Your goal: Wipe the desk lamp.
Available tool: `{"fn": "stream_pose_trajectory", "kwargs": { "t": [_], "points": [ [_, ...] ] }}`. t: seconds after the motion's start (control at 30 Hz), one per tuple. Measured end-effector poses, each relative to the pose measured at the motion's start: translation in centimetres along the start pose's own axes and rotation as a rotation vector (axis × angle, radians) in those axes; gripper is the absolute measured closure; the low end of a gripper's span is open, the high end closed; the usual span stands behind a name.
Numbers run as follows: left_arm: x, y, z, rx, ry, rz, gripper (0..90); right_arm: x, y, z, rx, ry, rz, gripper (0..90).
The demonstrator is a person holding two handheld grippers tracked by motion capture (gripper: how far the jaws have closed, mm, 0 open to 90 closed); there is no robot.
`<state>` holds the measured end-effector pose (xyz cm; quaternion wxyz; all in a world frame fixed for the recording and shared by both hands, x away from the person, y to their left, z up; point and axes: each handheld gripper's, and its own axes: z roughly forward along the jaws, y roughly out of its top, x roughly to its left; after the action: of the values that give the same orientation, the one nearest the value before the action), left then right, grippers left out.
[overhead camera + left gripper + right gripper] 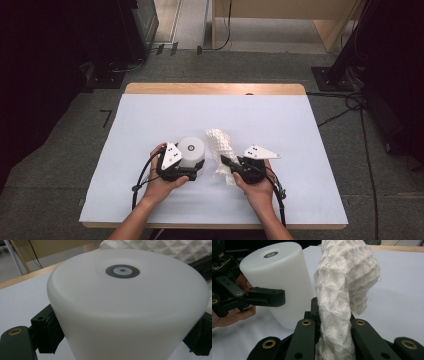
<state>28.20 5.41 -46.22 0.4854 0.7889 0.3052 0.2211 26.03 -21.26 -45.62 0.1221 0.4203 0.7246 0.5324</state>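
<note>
No words, brand names or numbers can be read anywhere. The one sign is a small round mark at the centre of the top face of the white cylinder (130, 315): a dark grey ring (122, 271) around a paler disc with a tiny sun-like dot in its middle. The ring (271, 254) also shows in the right gripper view, too small to make out more.

black grippers (192, 172), brass screws, grey plates, cables
</note>
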Motion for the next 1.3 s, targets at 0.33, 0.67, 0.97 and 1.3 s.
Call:
{"fn": "stream_pose_trajectory", "kwargs": {
  "t": [0.33,0.67,0.97,1.3],
  "points": [
    [0.4,-0.7,-0.5,0.003,-0.005,-0.069,6.7,-0.4,-0.2,-0.3,0.002,-0.012,0.004,80.1],
    [-1.5,-0.6,-0.4,0.01,0.158,-0.191,4.0,-1.0,-0.6,0.2,0.019,-0.021,0.02,79.9],
    [0.6,-0.2,-1.6,-0.086,-0.001,-0.209,8.9,0.5,-1.1,1.3,0.051,0.009,-0.011,79.8],
    [1.0,0.5,-2.0,-0.11,-0.187,-0.208,9.0,3.0,-0.6,1.7,0.028,0.075,-0.054,79.9]
  ]
}}
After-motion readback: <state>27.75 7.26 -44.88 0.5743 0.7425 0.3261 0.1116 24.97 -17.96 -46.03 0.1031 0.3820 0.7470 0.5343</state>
